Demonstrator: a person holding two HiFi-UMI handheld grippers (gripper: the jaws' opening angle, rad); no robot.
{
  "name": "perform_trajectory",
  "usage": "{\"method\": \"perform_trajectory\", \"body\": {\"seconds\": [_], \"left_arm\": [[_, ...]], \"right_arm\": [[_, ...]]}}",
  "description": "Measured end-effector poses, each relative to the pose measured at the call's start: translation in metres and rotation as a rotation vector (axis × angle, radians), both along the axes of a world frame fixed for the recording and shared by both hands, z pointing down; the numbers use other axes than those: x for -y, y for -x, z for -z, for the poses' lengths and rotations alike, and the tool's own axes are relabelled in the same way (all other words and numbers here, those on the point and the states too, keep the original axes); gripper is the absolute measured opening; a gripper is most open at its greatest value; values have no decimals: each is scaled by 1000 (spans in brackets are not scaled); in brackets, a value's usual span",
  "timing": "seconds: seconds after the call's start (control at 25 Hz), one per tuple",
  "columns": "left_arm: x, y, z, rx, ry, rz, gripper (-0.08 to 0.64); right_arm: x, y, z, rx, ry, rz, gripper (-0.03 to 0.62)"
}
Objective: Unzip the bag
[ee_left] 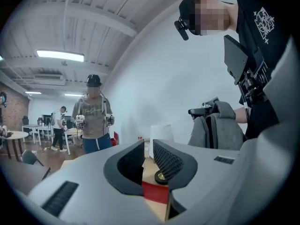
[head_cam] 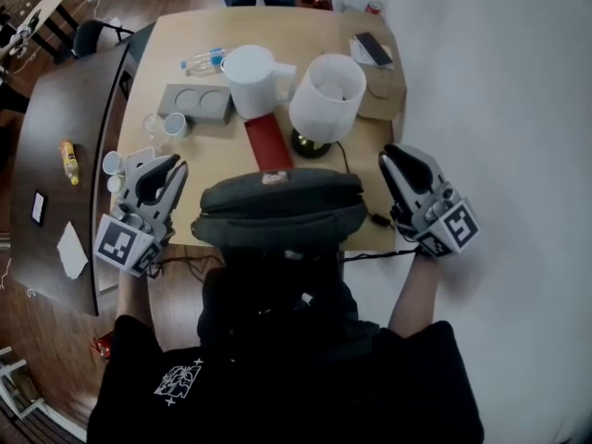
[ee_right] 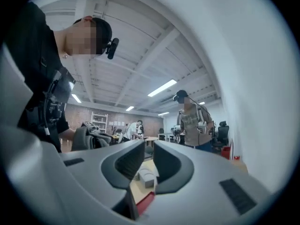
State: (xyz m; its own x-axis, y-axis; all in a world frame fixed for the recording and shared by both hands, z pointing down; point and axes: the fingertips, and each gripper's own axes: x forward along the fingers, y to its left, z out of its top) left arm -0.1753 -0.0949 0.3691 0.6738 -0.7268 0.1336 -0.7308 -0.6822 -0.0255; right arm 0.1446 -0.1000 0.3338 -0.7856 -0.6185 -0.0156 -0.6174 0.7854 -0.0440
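Note:
A dark grey bag point(head_cam: 277, 206) lies across the near edge of the wooden table point(head_cam: 176, 49), straight in front of me, with its zip line running along the top. My left gripper point(head_cam: 171, 166) hovers just off the bag's left end, jaws a little apart and empty. At the bag's right end my right gripper point(head_cam: 393, 155) stands the same way, apart from it. In the left gripper view the left gripper point(ee_left: 147, 146) holds nothing and the bag point(ee_left: 220, 125) stands off to the right. The right gripper point(ee_right: 149, 146) is likewise empty, with the bag point(ee_right: 89, 137) at its left.
Behind the bag are a lamp with a white shade point(head_cam: 326, 95), a red booklet point(head_cam: 268, 142), a white jug point(head_cam: 252, 80), a grey cup tray point(head_cam: 196, 103), a water bottle point(head_cam: 203, 60) and a phone point(head_cam: 374, 48). A dark table point(head_cam: 55, 155) stands at left. A person point(ee_left: 93, 121) stands beyond.

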Motion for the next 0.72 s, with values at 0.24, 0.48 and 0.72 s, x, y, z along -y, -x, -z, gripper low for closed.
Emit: {"method": "perform_trajectory", "body": {"seconds": [0.24, 0.48, 0.72], "left_arm": [[26, -34, 24, 73, -93, -95, 60], [33, -66, 30, 38, -92, -168, 60], [34, -70, 32, 28, -99, -167, 60]], "right_arm": [[23, 44, 20, -35, -58, 76, 40], [25, 71, 26, -2, -46, 159, 49], [27, 72, 17, -63, -53, 144, 44]]}}
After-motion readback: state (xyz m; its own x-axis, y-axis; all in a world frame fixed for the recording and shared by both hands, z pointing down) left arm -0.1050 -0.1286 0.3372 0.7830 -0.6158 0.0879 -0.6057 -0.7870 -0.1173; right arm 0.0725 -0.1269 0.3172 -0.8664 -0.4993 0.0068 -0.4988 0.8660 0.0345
